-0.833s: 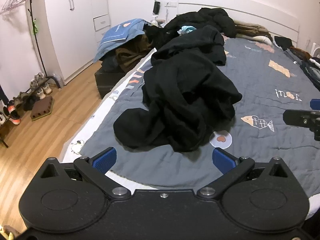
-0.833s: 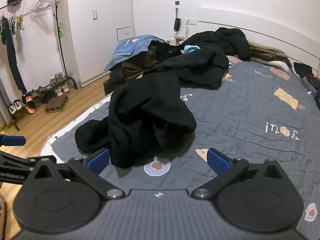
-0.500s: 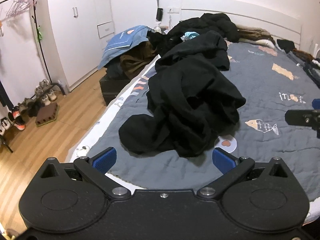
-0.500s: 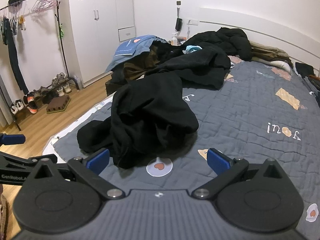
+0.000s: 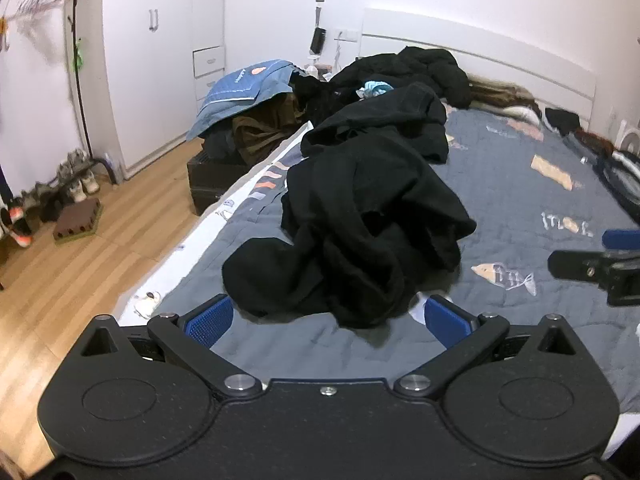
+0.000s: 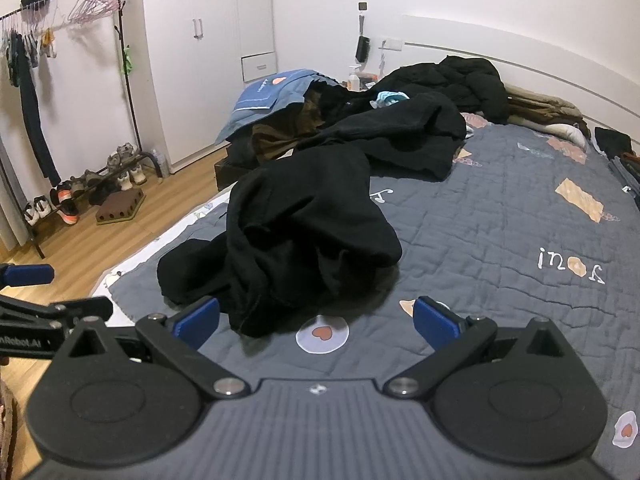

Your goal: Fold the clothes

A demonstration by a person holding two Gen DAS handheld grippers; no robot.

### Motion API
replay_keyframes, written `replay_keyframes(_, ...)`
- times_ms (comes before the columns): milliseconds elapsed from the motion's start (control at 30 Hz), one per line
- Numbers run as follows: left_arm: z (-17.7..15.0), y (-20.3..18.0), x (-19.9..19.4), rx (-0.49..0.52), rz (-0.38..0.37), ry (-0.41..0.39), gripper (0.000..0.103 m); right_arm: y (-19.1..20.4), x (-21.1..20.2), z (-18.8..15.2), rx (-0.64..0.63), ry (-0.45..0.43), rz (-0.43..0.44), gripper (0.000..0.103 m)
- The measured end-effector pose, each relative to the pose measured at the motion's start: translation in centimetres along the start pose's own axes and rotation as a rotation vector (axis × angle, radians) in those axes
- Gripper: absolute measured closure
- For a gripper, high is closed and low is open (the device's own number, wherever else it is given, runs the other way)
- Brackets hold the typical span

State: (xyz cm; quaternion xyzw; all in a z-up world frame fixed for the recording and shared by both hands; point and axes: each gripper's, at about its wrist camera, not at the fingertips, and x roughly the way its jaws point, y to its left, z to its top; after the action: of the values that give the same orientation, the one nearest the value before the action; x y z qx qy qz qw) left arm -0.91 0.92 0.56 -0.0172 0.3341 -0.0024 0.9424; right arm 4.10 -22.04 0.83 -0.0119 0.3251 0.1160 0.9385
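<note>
A crumpled black garment (image 5: 360, 232) lies in a heap on the grey quilted bed (image 5: 520, 208), near its left edge; it also shows in the right wrist view (image 6: 296, 236). My left gripper (image 5: 326, 318) is open and empty, just short of the heap's near edge. My right gripper (image 6: 316, 318) is open and empty, in front of the heap's right side. The right gripper shows at the right edge of the left wrist view (image 5: 600, 268), and the left gripper at the left edge of the right wrist view (image 6: 36, 300).
More black clothes (image 5: 392, 120) lie piled toward the headboard. A blue cloth (image 5: 244, 88) covers a heap on a dark box beside the bed. A shoe rack (image 6: 92, 188) and clothes rail (image 6: 60, 4) stand by the left wall on the wooden floor.
Both grippers have moved slightly closer to the black heap and the left view has tilted up a little. Both stay open.
</note>
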Motion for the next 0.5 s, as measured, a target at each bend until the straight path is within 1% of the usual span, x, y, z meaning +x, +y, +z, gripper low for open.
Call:
replay_keyframes(133,0.20,-0.15,-0.03,0.023,0.010,-0.002,0.000,-0.09,-0.01,-0.04,0.013,0.001,-0.004,0.000)
replay_keyframes(500,0.14,-0.32,-0.36,0.024,0.018,-0.012,0.000,0.06,-0.19,0.10,0.017,-0.010,0.016,0.001)
